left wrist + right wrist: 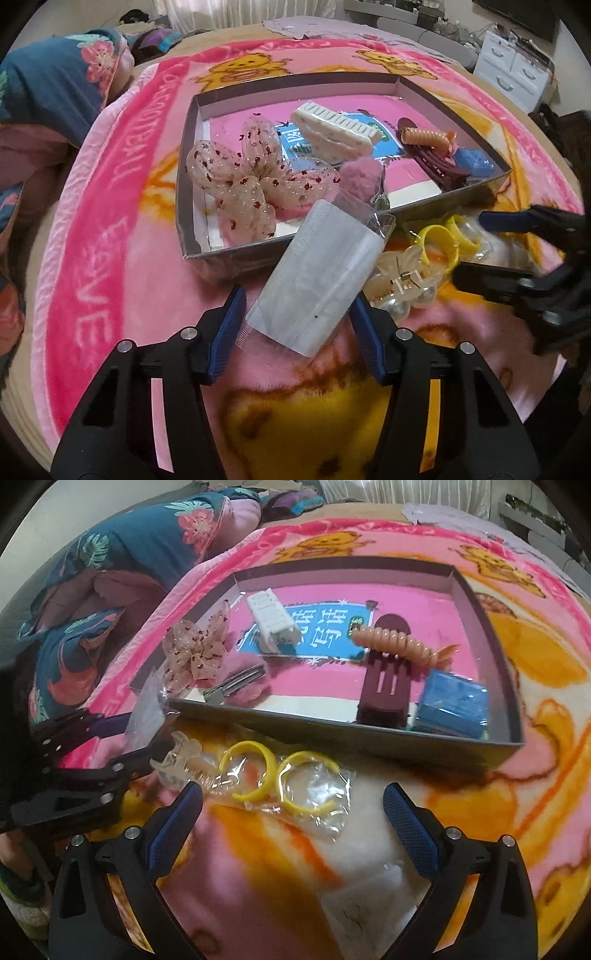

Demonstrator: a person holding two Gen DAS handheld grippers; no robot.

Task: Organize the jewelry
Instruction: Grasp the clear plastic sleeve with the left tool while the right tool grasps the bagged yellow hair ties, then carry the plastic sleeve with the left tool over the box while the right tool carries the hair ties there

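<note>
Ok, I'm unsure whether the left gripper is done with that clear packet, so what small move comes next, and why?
Probably carry the clear packet forward over the box's near wall and release. The left gripper holds it, its far end already overlapping the box rim, where other accessories lie.

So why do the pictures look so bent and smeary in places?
Both wrist views are fisheye, so the tray bows and the corners go black. In the left view the right gripper is blurred at the edge; in the right view glare streaks the bag around the yellow rings.
</note>
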